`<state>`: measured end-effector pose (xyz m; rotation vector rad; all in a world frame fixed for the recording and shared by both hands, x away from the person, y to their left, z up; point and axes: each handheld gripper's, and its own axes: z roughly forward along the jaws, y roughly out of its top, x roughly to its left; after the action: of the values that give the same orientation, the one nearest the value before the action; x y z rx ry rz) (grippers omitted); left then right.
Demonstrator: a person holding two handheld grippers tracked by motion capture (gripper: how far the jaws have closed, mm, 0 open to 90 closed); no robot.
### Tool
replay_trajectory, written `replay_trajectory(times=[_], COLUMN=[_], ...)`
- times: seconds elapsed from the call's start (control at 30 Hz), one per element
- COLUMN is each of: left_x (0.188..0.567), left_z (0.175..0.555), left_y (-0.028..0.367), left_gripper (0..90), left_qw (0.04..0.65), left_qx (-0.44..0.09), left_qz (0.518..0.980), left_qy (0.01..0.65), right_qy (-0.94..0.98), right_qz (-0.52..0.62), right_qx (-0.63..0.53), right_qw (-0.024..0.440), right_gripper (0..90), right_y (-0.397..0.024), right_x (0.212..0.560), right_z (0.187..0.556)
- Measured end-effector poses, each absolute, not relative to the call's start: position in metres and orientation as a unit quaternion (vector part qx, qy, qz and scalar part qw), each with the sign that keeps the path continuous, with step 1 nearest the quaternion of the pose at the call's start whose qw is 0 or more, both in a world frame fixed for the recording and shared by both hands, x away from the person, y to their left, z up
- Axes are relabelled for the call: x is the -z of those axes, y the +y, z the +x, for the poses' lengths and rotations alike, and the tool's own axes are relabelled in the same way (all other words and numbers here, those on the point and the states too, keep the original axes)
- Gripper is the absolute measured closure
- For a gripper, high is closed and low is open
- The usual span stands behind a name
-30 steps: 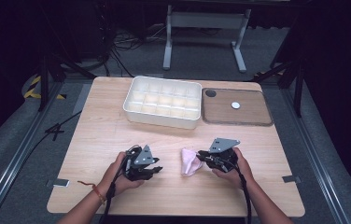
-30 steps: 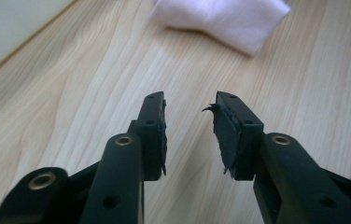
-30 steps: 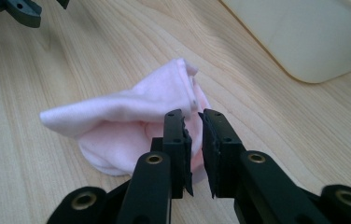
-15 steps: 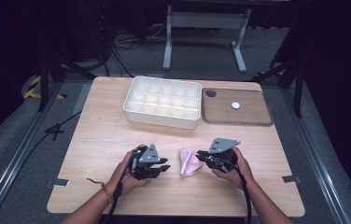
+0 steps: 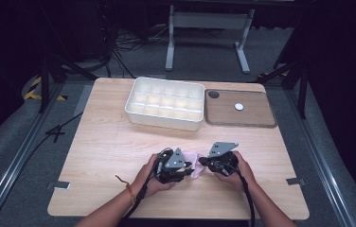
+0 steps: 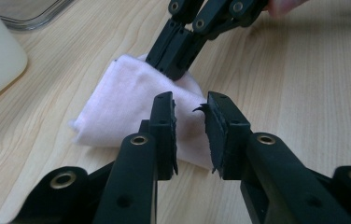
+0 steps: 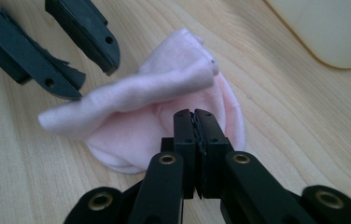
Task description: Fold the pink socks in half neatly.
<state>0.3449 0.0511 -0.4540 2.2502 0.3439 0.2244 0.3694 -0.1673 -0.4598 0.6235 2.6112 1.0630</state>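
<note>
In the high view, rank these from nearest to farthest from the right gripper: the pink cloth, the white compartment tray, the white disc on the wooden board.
1. Pink cloth: pinched in the right gripper, just to its left on the table.
2. White compartment tray: toward the far side, up and left.
3. White disc: on the wooden board, at the far right; about as far off as the tray, too close to call.

Table (image 5: 100, 142) viewed from above, facing forward and down. Gripper views set close, low, facing each other; pink cloth (image 6: 117, 107) shared.
</note>
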Motion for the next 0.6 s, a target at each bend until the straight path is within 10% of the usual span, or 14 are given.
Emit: replay_trajectory(times=[0.6], left_x=[0.469], left_z=[0.352], left_y=[0.036], left_gripper=[74.8], left_qw=[0.390], left_qx=[-0.077], left_qz=[0.906], left_qy=[0.144], right_qy=[0.863], right_qz=[0.221], right_qx=[-0.431], right_qw=[0.142], right_gripper=[85.3], right_y=[-0.173], right_x=[0.450], right_z=[0.375])
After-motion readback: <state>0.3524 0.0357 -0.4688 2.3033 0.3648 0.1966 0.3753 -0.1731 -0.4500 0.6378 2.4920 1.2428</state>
